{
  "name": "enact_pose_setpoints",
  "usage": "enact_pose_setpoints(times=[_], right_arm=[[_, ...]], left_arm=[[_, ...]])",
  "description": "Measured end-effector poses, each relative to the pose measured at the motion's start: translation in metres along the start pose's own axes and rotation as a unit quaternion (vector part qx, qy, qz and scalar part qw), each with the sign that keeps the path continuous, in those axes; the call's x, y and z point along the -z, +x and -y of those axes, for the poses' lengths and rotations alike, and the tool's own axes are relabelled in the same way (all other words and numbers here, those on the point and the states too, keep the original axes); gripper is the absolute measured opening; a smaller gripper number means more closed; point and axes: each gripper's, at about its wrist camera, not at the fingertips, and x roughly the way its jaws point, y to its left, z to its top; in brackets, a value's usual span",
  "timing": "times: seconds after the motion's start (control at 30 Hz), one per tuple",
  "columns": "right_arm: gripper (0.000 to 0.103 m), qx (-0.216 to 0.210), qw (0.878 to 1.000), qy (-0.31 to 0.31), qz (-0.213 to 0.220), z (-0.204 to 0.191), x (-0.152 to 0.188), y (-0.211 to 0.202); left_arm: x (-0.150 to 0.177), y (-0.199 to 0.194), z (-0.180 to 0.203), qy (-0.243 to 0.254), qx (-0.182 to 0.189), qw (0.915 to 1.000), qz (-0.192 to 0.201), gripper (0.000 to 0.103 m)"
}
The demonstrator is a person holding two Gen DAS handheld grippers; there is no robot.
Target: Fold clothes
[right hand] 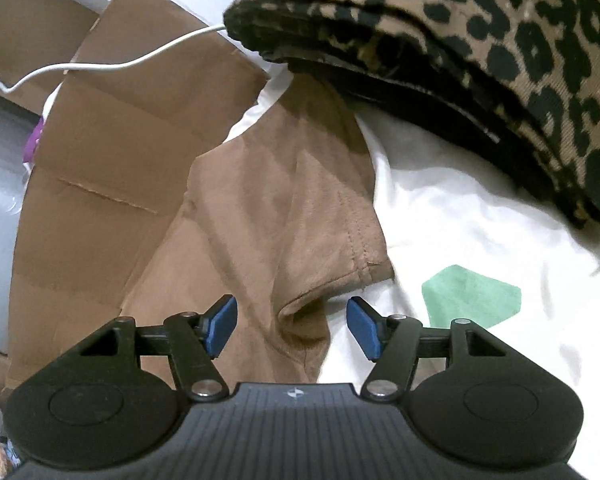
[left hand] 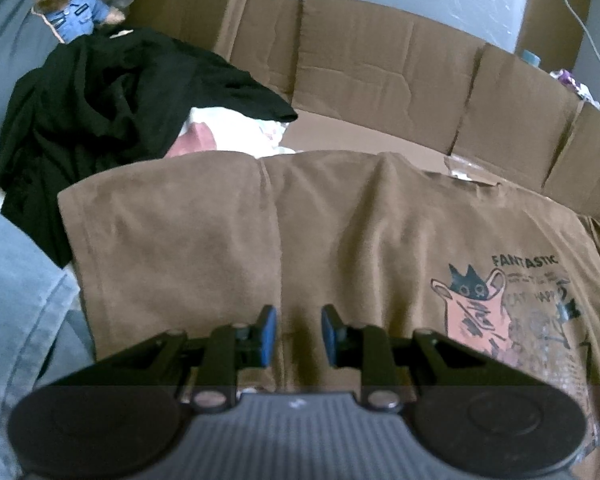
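Note:
A brown T-shirt (left hand: 340,232) with a pink cat print and the word FANTASTIC lies spread on cardboard, its left side folded inward along a seam. My left gripper (left hand: 299,334) hovers low over the shirt's near part, its blue pads a narrow gap apart and pressing on nothing that I can see. In the right wrist view the shirt's sleeve (right hand: 300,216) lies across cardboard and a white garment. My right gripper (right hand: 292,326) stands wide open, with the raised hem corner of the sleeve lying loose between its pads.
A black garment (left hand: 100,120) is heaped at the left, with a teddy bear (left hand: 66,0) behind it. Flattened cardboard (left hand: 380,68) rises at the back. A leopard-print fabric (right hand: 480,40) overhangs a white garment with a green patch (right hand: 470,296). A white cable (right hand: 100,66) crosses the cardboard.

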Motion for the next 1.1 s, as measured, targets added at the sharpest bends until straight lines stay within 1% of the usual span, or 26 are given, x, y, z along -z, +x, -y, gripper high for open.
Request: enact_pose_setpoints(times=[0.1,0.27,0.47,0.5,0.53,0.57,0.6,0.63,0.67,0.73,0.87,0.93,0.97,1.03,1.1], right_arm=[[0.067,-0.002,1.0,0.001,0.008,-0.001,-0.003,0.008],[0.067,0.0,0.999,-0.01,0.043,-0.009,-0.013,0.004],[0.065,0.029,0.994,-0.021,0.099,-0.009,-0.02,-0.013],[0.063,0.032,0.994,-0.02,0.104,-0.008,-0.02,-0.015],[0.056,0.035,0.994,-0.021,0.104,-0.006,-0.02,-0.015],[0.052,0.041,0.994,-0.023,0.104,-0.006,-0.02,-0.016],[0.049,0.047,0.993,-0.024,0.109,-0.005,-0.02,-0.017],[0.04,0.052,0.991,-0.026,0.117,-0.005,-0.02,-0.021],[0.025,0.057,0.99,-0.03,0.123,-0.005,-0.02,-0.024],[0.008,0.064,0.988,-0.044,0.131,-0.006,-0.023,-0.026],[0.006,0.066,0.981,-0.089,0.159,-0.016,-0.023,-0.039],[0.006,0.073,0.976,-0.115,0.173,-0.019,-0.019,-0.048],[0.006,0.08,0.974,-0.123,0.173,-0.02,-0.018,-0.05],[0.008,0.112,0.975,-0.123,0.144,-0.015,-0.019,-0.041],[0.013,0.135,0.98,-0.093,0.116,-0.001,-0.022,-0.033]], left_arm=[[0.0,0.001,0.0,0.003,-0.001,1.0,0.0,0.027],[0.001,0.002,-0.001,0.0,0.0,1.0,-0.002,0.027],[0.001,0.002,-0.002,-0.002,0.004,1.0,0.001,0.028],[0.001,0.001,-0.002,-0.003,0.004,1.0,0.001,0.028],[0.001,0.001,-0.002,-0.004,0.004,1.0,0.001,0.028],[0.001,0.001,-0.003,-0.005,0.005,1.0,0.002,0.028],[0.001,0.001,-0.003,-0.007,0.005,1.0,0.002,0.028],[0.0,0.001,-0.003,-0.007,0.006,1.0,0.002,0.028],[0.0,0.001,-0.003,-0.007,0.006,1.0,0.002,0.028],[0.0,0.001,-0.003,-0.007,0.007,0.9999,0.003,0.028],[0.0,0.0,-0.003,-0.009,0.008,0.9999,0.004,0.028],[-0.001,0.0,-0.004,-0.01,0.008,0.9999,0.004,0.028],[-0.001,0.0,-0.004,-0.01,0.008,0.9999,0.004,0.028],[-0.001,0.0,-0.003,-0.01,0.009,0.9999,0.004,0.028],[-0.001,-0.001,-0.003,-0.009,0.01,0.9999,0.004,0.028]])
